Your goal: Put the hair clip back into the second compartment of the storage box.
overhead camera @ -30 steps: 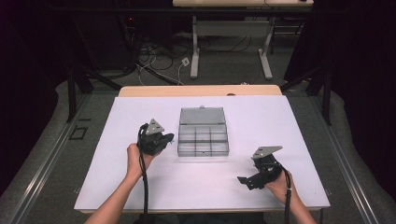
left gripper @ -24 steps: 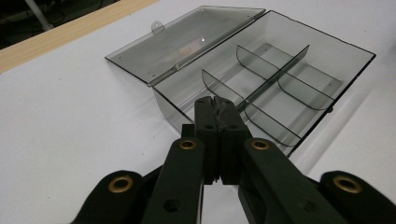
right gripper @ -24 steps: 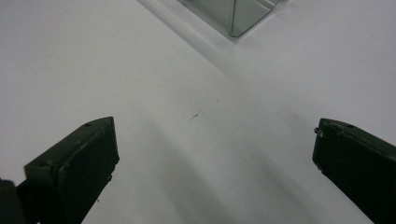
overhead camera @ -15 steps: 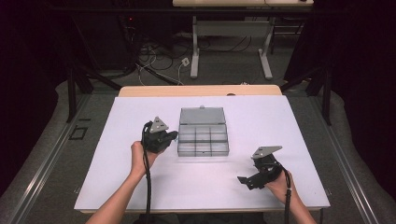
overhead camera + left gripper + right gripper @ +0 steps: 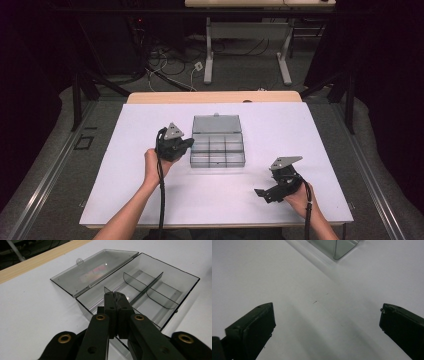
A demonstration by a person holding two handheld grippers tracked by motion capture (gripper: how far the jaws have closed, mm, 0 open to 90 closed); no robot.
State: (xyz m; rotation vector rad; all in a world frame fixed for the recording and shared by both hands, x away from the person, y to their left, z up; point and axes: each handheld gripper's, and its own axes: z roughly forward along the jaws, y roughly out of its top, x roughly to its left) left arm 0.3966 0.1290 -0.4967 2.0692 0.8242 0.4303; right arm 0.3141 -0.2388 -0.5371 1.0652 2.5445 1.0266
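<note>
Two black jaws of the left gripper (image 5: 115, 296) are pressed together with nothing between them, their tips just over the near left end wall of the organiser box (image 5: 218, 147). That box is clear smoky-grey plastic, a shallow rectangle split by thin dividers into small compartments, all bare; its hinged lid (image 5: 93, 271) lies folded back flat on the far side, with a small tab at its edge. It sits near the middle of the white table (image 5: 125, 200), slightly toward the far edge. Well apart, near the front right corner, the right gripper (image 5: 266, 193) has its jaws spread wide over bare tabletop.
</note>
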